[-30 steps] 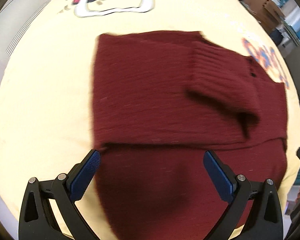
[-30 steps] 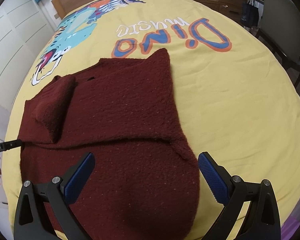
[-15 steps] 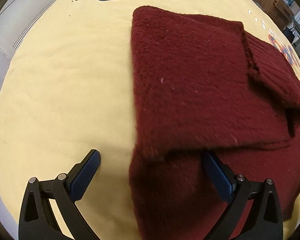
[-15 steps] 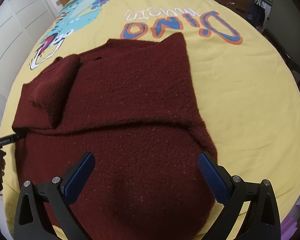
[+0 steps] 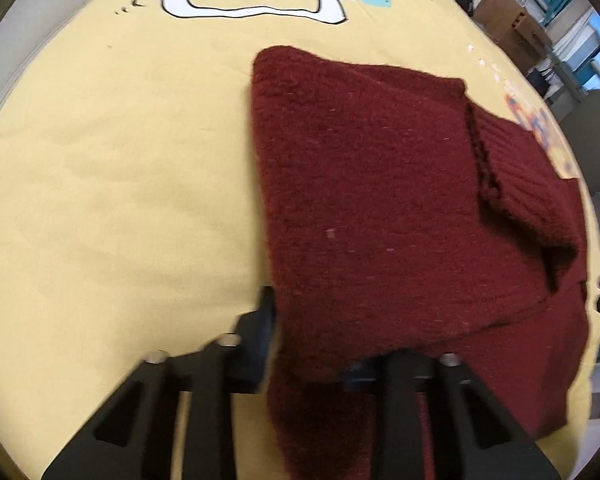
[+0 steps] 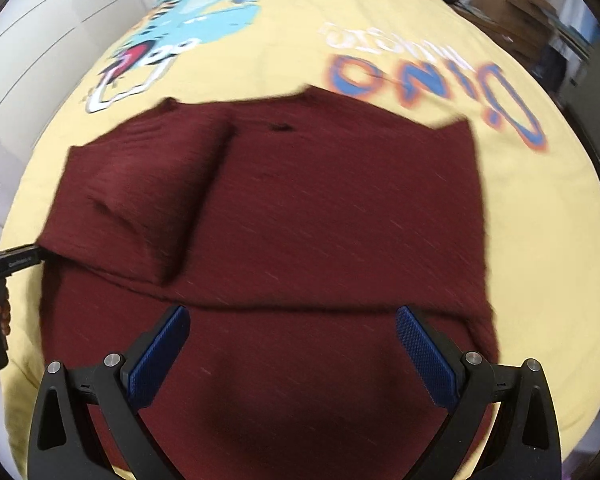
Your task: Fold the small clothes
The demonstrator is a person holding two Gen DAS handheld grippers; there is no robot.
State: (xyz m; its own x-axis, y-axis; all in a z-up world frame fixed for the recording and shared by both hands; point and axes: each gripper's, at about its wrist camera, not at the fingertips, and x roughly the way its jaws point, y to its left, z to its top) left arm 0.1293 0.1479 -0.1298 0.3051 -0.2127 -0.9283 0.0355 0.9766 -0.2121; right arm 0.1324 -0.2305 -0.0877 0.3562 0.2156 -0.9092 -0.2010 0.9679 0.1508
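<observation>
1. So, the dark red sweater point(image 5: 380, 208) is spread, partly folded, on the yellow dino bedspread point(image 5: 120, 168).
2. Its left edge is being pinched by the closing left gripper point(image 5: 312, 356), fabric caught between the jaws.
3. Over to the right, the right gripper point(image 6: 292, 344) is held wide apart above the sweater's lower part, nothing grabbed.
</observation>
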